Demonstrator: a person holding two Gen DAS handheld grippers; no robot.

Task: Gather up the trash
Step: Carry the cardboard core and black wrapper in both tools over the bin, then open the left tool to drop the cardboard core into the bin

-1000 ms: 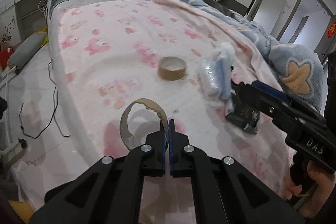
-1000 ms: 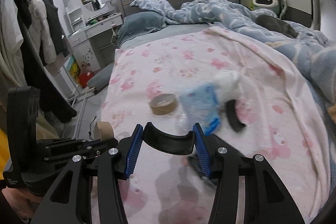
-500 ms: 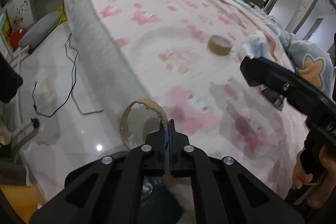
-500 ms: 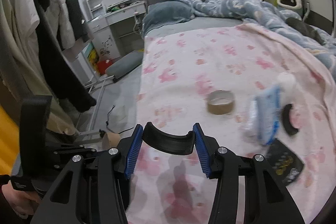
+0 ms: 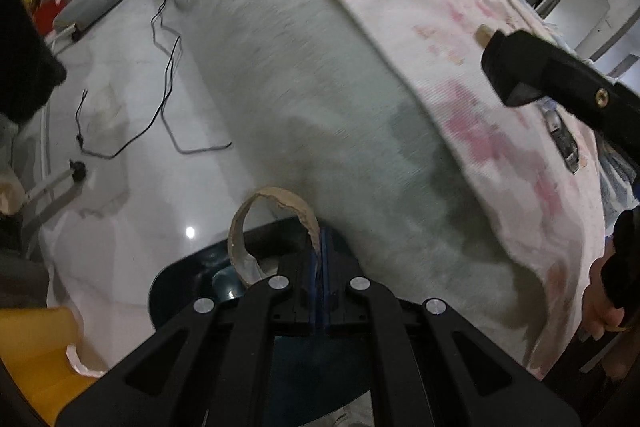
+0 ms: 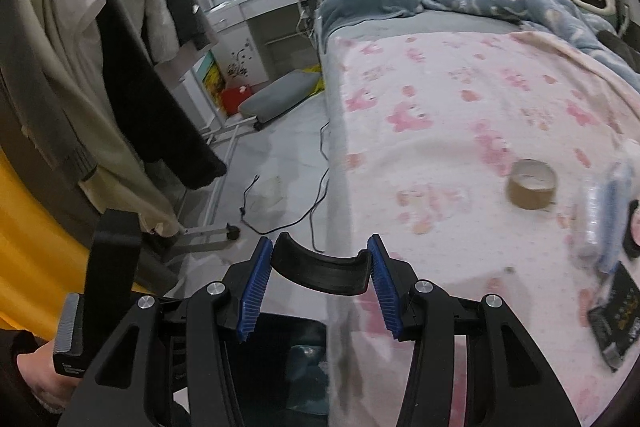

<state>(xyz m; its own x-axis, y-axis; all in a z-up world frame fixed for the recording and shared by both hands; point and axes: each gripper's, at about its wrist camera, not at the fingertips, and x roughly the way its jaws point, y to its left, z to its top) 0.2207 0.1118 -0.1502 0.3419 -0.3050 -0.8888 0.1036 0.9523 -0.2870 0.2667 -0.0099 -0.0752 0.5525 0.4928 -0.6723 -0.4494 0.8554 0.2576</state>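
My left gripper (image 5: pixel 319 259) is shut on a torn brown cardboard ring (image 5: pixel 256 223) and holds it above a dark bin (image 5: pixel 192 283) on the floor beside the bed. My right gripper (image 6: pixel 320 267) is shut on a curved black plastic piece (image 6: pixel 320 269), held over the bed's edge with the dark bin (image 6: pixel 280 359) below it. On the pink blanket (image 6: pixel 440 115) lie a brown tape roll (image 6: pixel 532 189), a clear and blue plastic wrapper (image 6: pixel 608 219) and a black packet (image 6: pixel 616 315).
A black cable (image 5: pixel 168 75) trails across the pale floor (image 5: pixel 120 147). A grey cushion (image 6: pixel 280 99) and a red box (image 6: pixel 236 99) sit by a white dresser (image 6: pixel 248 15). Coats (image 6: pixel 120 67) hang at the left. Something yellow (image 5: pixel 32 347) is by the bin.
My left gripper has swung left and down off the bed with the cardboard ring, now over the bin. My right gripper has moved left to the bed's edge, still holding the black piece.
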